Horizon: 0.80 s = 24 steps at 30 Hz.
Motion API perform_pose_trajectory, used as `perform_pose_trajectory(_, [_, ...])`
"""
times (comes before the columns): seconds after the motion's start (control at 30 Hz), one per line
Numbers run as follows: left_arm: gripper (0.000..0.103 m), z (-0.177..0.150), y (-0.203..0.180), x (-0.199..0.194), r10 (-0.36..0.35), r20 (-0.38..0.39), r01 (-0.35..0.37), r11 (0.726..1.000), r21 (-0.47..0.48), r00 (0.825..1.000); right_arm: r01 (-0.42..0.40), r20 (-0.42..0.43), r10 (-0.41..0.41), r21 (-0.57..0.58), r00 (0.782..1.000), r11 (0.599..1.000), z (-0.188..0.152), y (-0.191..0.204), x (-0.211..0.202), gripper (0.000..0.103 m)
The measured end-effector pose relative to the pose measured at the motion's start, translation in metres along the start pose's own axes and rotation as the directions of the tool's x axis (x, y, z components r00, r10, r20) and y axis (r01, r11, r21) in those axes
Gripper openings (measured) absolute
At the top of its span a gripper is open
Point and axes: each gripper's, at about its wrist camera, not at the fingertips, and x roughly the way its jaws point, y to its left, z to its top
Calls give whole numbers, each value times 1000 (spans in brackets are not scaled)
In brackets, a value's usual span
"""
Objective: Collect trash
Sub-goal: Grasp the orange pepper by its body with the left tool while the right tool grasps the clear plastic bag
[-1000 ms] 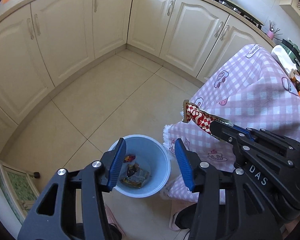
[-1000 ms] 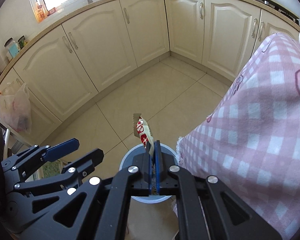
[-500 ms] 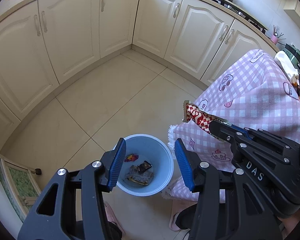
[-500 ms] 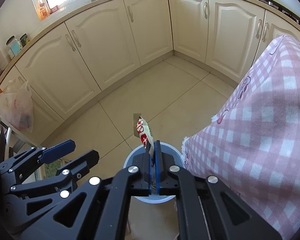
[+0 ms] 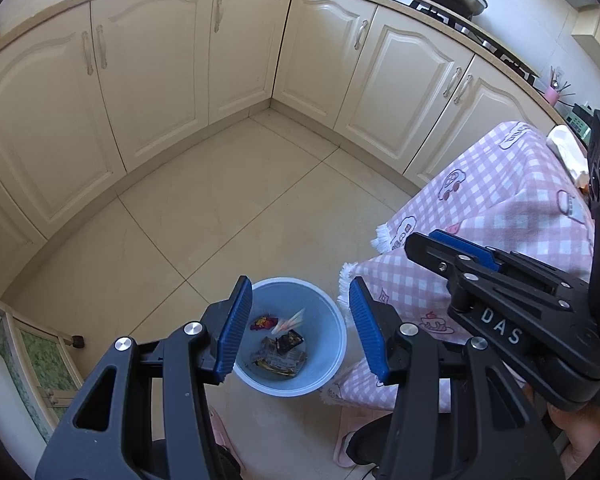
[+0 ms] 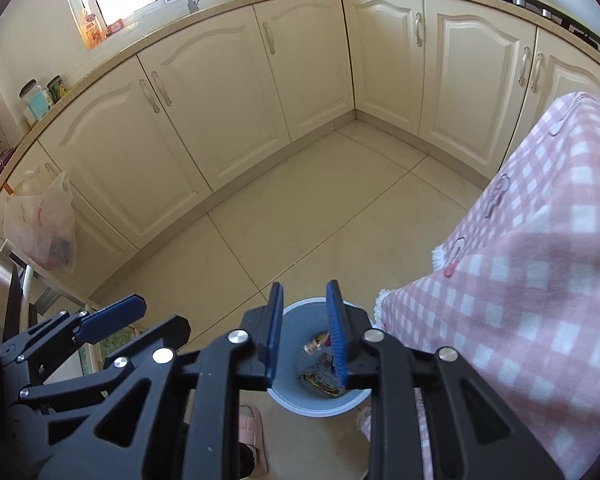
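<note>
A light blue bin (image 5: pixel 329 346) stands on the tiled floor beside the table, with several wrappers (image 5: pixel 278 356) at its bottom. A red-and-white wrapper (image 5: pixel 290 322) shows as a blur inside the bin, clear of any gripper. My right gripper (image 6: pixel 305 330) hangs over the bin (image 6: pixel 312 407) and its jaws are opening, with nothing between the pads. In the left wrist view the right gripper (image 5: pixel 450 246) juts in from the right, above the cloth. My left gripper (image 5: pixel 296 332) stands open above the bin and is empty.
A table under a pink checked cloth (image 5: pixel 500 216) stands close on the right, its fringe beside the bin. Cream cabinets (image 6: pixel 228 112) line the far walls. A plastic bag (image 6: pixel 40 232) hangs at the left. A pink slipper (image 6: pixel 252 432) lies near the bin.
The right gripper's jaws have parted and the red-and-white wrapper they held has dropped into the bin. The left gripper stays as it was.
</note>
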Motion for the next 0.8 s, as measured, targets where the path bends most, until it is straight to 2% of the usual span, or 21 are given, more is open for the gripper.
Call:
perform_pose_trajectory(0.23, [48, 2, -30, -28, -41, 48, 39, 998, 50, 998, 39, 74, -40, 14, 997, 999, -5, -14, -50, 22])
perform_pose_trajectory(0.43, [49, -4, -77, -62, -109, 100, 94, 986, 141, 989, 92, 188, -97, 35, 977, 995, -16, -40, -120, 22])
perform_pose_trajectory(0.63, [54, -10, -141, -86, -195, 120, 159, 953, 257, 973, 164, 295, -193, 121, 936, 979, -38, -93, -196, 27])
perform_pose_trajectory(0.73, [56, -12, -181, -94, -244, 116, 196, 926, 321, 963, 213, 325, -267, 193, 907, 958, -54, -132, -231, 29])
perform_pose_trajectory(0.8, [57, -14, -207, -98, -280, 108, 225, 905, 360, 954, 261, 336, -336, 250, 880, 932, -67, -162, -252, 33])
